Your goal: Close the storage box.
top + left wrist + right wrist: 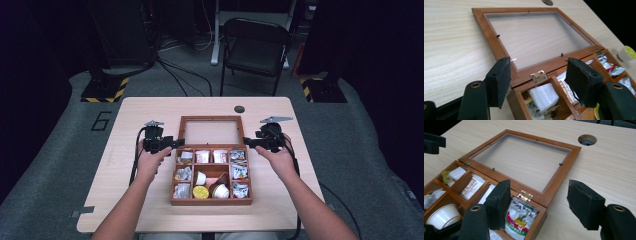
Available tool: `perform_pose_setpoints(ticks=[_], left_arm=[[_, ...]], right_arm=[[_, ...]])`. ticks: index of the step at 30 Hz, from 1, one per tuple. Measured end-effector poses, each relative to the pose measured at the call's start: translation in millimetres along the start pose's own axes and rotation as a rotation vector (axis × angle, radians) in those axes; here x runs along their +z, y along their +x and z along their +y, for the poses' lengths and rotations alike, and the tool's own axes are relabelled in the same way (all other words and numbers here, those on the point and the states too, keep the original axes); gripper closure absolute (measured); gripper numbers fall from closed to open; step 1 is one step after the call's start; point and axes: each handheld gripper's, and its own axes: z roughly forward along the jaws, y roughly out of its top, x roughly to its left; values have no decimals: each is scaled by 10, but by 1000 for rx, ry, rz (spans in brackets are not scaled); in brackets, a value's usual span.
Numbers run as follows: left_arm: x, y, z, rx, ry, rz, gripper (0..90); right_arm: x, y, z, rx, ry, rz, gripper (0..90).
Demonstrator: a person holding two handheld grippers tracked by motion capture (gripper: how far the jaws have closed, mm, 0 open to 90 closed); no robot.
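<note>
Wooden compartment box (210,201) at the table's (150,107) centre, its glass-paned lid (211,131) folded flat behind it, sachets and cups inside. Left gripper (176,144) at the box's rear left corner, right gripper (247,142) at its rear right corner; both sets of jaws apart, holding nothing
</note>
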Motion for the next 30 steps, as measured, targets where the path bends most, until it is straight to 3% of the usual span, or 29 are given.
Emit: perform_pose_setpoints(ticks=[14,17,21,30], left_arm=[[191,148,10,-63,19,-13,366],[176,139,89,-36,33,0,371],[190,147,168,-57,34,-8,365],[322,151,206,-51,40,10,360]], right_arm=[[272,-108,22,51,16,6,350],[284,-135,39,53,21,8,349],[270,-144,116,59,16,8,347],[407,-221,147,59,4,-11,346]])
